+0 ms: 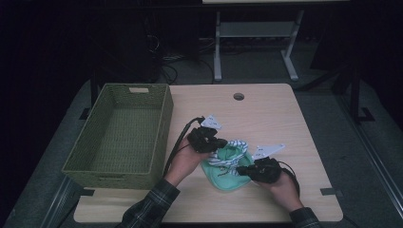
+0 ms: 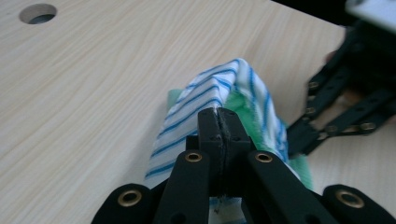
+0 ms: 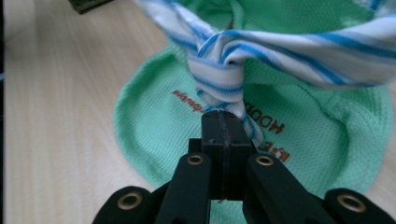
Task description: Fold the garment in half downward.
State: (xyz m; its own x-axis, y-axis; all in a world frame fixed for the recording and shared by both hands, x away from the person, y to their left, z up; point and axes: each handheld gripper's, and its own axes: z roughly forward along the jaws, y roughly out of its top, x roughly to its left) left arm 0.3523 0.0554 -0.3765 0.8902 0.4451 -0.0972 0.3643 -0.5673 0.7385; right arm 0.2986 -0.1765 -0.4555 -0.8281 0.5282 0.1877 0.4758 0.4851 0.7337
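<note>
Both tongs are clenched on cloth. Left tongs point(image 2: 218, 112) pinch the blue-striped white edge point(image 2: 205, 95) of a small green garment point(image 1: 227, 170), and in the left gripper view the two black jaws meet with the fabric nipped at their tips. Right tongs point(image 3: 223, 115) bite a twisted tail of the same striped trim point(image 3: 219, 70), just above the brown letters point(image 3: 273, 128) on the green part.

Going from big to small: the desk point(image 1: 266, 114) is pale wood, with a round hole point(image 1: 238, 96) at about twelve o'clock from the garment. A green woven basket point(image 1: 124, 133) sits at about ten o'clock from it, on the desk's left side. The garment lies near the front of the desk, between the two hands, with its striped part lifted a little.

It looks soft, light and floppy, so it will sag and bunch when lifted. It should not break. The striped trim is the best place to hold, since it looks thicker there. A thin pinch could slip, so a good bite of cloth seems safer.
</note>
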